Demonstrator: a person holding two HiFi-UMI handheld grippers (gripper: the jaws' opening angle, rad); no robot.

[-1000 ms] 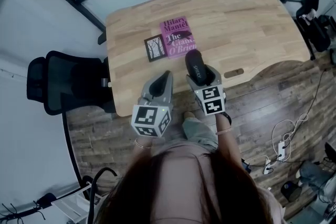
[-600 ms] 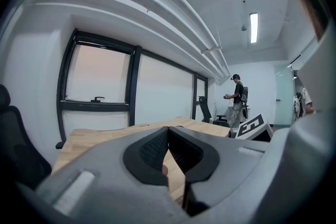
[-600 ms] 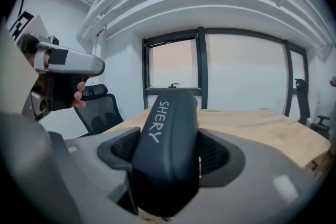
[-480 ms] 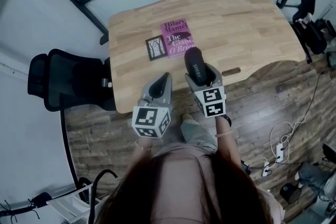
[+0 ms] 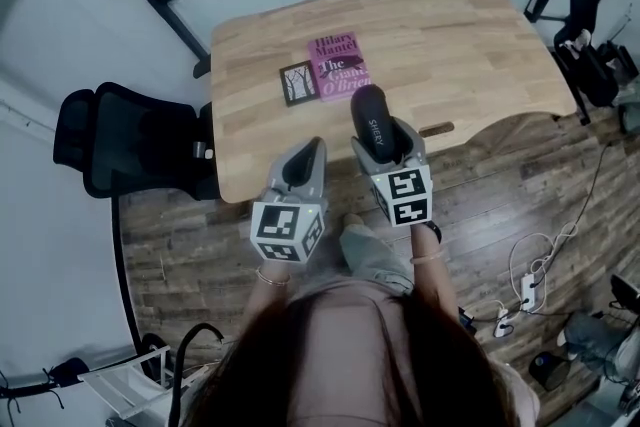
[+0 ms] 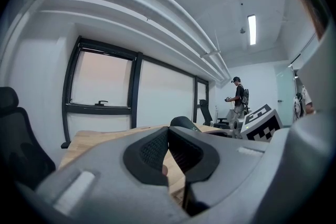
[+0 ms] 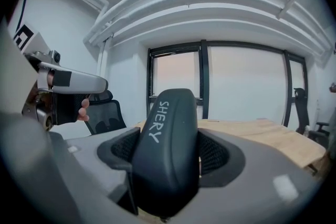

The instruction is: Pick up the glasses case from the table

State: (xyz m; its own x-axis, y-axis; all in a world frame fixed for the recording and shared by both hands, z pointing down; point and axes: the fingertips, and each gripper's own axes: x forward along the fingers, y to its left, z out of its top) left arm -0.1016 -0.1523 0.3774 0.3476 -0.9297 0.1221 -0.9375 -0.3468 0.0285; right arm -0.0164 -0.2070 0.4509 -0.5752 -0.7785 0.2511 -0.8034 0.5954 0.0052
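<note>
The black glasses case (image 5: 373, 120) with white lettering is clamped in my right gripper (image 5: 385, 140), lifted above the near edge of the wooden table (image 5: 450, 45). In the right gripper view the glasses case (image 7: 167, 149) stands on end between the two fingers (image 7: 122, 153), filling the gap of the right gripper (image 7: 166, 157). My left gripper (image 5: 305, 160) hovers beside it on the left, at the table's near edge. In the left gripper view the left gripper (image 6: 169, 150) has its jaws closed together with nothing held, and the case's rounded end (image 6: 181, 123) peeks over them.
A pink book (image 5: 338, 67) and a small dark card with a tree drawing (image 5: 298, 82) lie on the table. A black office chair (image 5: 130, 140) stands at the left. Cables (image 5: 530, 275) lie on the wood floor. A person (image 6: 239, 98) stands far off.
The view has drifted slightly, so the table sits a little higher in frame. Both grippers keep their poses, with the case still held in the right one.
</note>
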